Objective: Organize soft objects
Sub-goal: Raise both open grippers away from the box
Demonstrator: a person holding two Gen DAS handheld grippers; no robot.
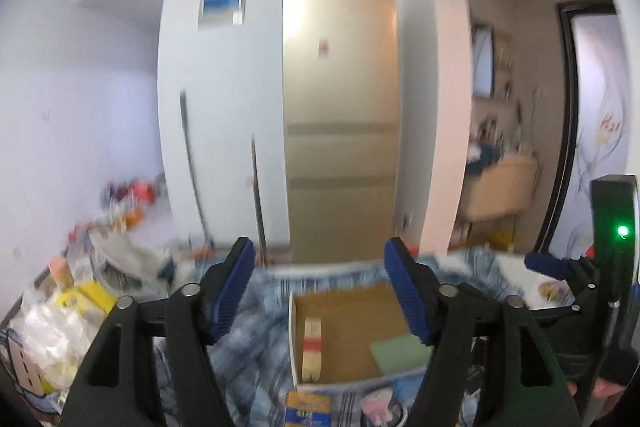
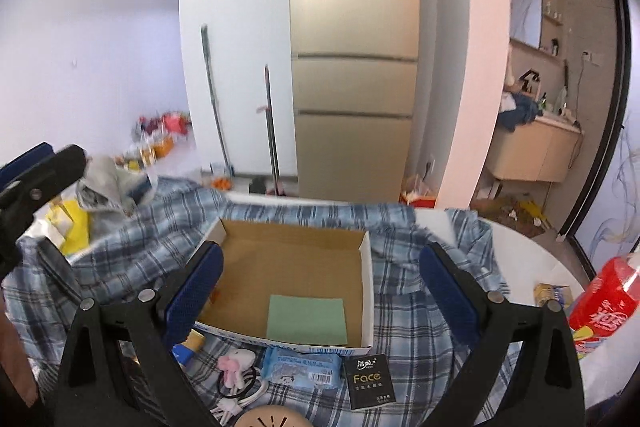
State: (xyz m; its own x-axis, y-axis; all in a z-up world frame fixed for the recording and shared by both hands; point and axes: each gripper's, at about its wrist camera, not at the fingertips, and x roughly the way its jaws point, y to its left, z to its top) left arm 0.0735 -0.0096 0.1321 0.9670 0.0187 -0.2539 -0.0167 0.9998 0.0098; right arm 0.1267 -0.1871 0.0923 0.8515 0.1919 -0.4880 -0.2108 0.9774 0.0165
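While both tools hang above a table draped in a blue plaid cloth point(image 2: 400, 327), the sorting of soft goods appears to sit between picks. The left gripper point(image 1: 320, 291) stands released, blue pads spread with nothing between them, its view blurred and aimed mostly at the far wall and a beige refrigerator point(image 2: 352, 67). The right gripper point(image 2: 322, 285) is likewise spread and empty, framing an open cardboard box point(image 2: 370, 287) at the middle of the table. Inside the box a flat green cloth point(image 2: 306, 319) lies near the front wall, and the left view shows a small beige packet with a red band point(image 1: 312, 345) by the box's left wall.

Candidates for the next pick wait on the plaid cloth just in front of the box: a blue pack of wipes point(image 2: 304, 367), a black tissue pack marked "Face" point(image 2: 370, 381) beside it, and a small pink plush item point(image 2: 234, 367) with a cord. A red bottle point(image 2: 608, 295) stands well apart at the right edge.

Judging by the scene, some items are already boxed and more remain. The next move calls for one gripper to drop toward the soft packs at the front, straddle one with spread jaws and close gently, since such goods deform.
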